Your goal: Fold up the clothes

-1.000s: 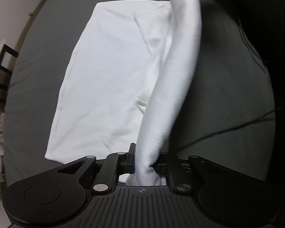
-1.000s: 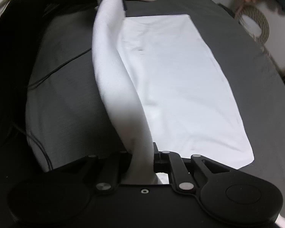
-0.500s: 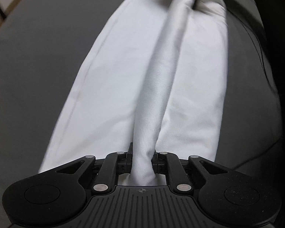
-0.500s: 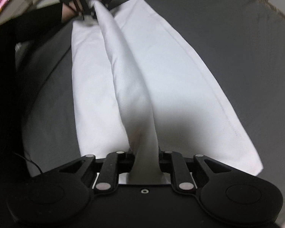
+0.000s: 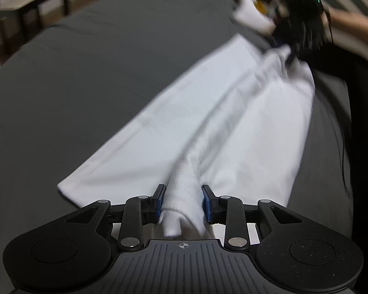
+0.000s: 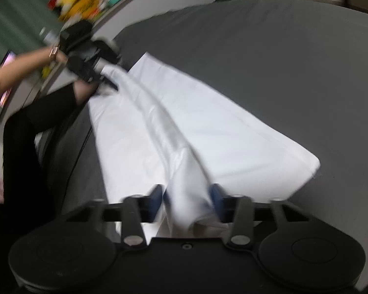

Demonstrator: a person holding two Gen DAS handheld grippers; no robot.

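A white garment (image 5: 245, 127) lies lengthwise on the dark grey bed cover (image 5: 85, 85), with a raised ridge of cloth running down its middle. My left gripper (image 5: 182, 196) is low over the near end. Its fingers are parted, and the bunched ridge lies between the blue pads (image 5: 159, 199). In the right wrist view the garment (image 6: 208, 132) stretches away from my right gripper (image 6: 187, 193), which stands open around the other end of the ridge. Each gripper shows blurred at the far end of the other view: right gripper (image 5: 292, 46), left gripper (image 6: 98, 73).
A person's forearm (image 6: 17, 73) and dark sleeve (image 6: 49, 112) are at the left of the right wrist view. Thin cables (image 5: 343, 147) trail along the bed's edge. A small dark table (image 5: 32, 7) and shelves with bright clutter (image 6: 85, 2) stand beyond the bed.
Both grippers have dropped low toward the bed, laying the lifted fold down along the garment's middle. The fingers of both have spread wider around the cloth.
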